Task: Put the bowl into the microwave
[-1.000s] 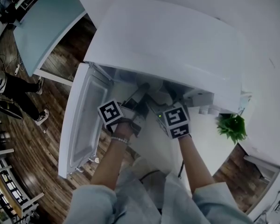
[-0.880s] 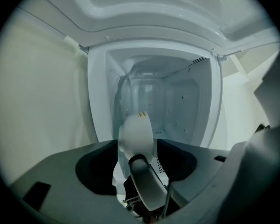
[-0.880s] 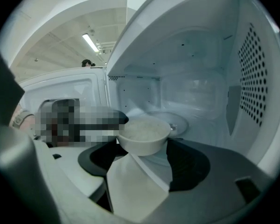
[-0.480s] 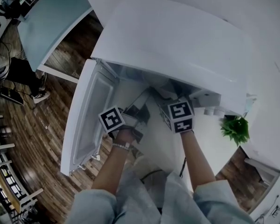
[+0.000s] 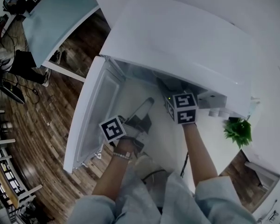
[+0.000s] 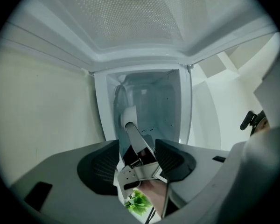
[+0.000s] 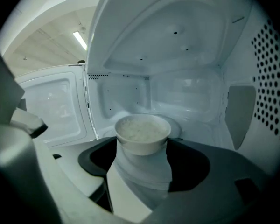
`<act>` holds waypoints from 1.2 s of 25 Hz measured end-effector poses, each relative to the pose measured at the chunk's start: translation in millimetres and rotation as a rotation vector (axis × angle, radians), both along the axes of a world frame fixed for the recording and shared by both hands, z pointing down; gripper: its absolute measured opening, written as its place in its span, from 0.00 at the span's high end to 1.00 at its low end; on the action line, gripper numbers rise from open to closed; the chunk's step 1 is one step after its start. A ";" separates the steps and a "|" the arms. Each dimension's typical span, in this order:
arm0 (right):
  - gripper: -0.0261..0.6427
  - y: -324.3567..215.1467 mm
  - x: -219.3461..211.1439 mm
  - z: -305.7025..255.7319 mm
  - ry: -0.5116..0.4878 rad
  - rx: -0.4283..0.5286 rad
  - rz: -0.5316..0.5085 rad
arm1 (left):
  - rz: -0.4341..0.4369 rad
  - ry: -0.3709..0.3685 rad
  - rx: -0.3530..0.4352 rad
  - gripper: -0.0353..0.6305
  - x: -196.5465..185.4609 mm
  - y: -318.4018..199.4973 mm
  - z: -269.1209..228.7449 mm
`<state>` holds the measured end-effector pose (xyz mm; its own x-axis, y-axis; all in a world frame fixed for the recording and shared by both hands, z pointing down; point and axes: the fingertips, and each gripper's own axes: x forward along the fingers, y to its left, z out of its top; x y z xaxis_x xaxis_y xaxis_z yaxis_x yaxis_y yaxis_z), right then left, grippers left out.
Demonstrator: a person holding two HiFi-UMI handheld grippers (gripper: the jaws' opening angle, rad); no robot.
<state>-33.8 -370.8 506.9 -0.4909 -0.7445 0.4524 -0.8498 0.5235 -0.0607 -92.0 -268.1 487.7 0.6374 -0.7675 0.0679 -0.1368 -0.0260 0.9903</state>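
Bowl [image 7: 142, 133] in R gripper [image 7: 142, 148], inside microwave [image 7: 186, 92]

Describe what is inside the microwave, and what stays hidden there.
A white bowl filled with pale, grainy food sits low in the microwave cavity, with the rim of a turntable showing behind it. The bowl covers the floor beneath it, and anything under the food's surface cannot be seen.

Your white counter [image 5: 211, 133] carries the microwave [image 5: 186, 41], and a small green plant [image 5: 238, 131] stands on it near the oven's right end. Inside, the cavity floor [image 7: 198, 132] bears a glass turntable [image 7: 176, 128]. The bowl [image 7: 142, 133] of rice seems set on it, though contact is unclear. To your left, a table [image 5: 56, 17] stands on the wooden floor [image 5: 42, 120].
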 end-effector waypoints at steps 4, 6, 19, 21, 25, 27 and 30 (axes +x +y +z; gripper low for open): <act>0.46 -9.4 1.3 1.1 0.015 0.000 0.016 | -0.007 -0.003 0.013 0.60 -4.7 7.7 -5.2; 0.46 -11.5 1.6 1.7 0.022 0.000 0.016 | -0.006 -0.010 0.015 0.60 -6.7 11.6 -6.9; 0.46 19.5 1.6 -10.3 0.011 -0.011 0.012 | 0.025 -0.062 0.080 0.68 -9.2 29.0 -24.6; 0.47 28.5 3.2 -15.4 0.013 -0.004 0.008 | 0.034 -0.061 0.098 0.68 -7.6 31.8 -30.6; 0.57 49.3 6.1 -26.8 0.013 0.013 0.002 | 0.053 -0.063 0.142 0.75 -3.9 37.7 -43.1; 0.62 60.6 8.1 -33.9 0.015 0.028 0.003 | 0.058 -0.062 0.161 0.77 -2.1 41.6 -49.7; 0.73 78.7 9.3 -48.2 -0.004 0.048 0.001 | 0.081 -0.082 0.194 0.82 1.3 49.3 -60.6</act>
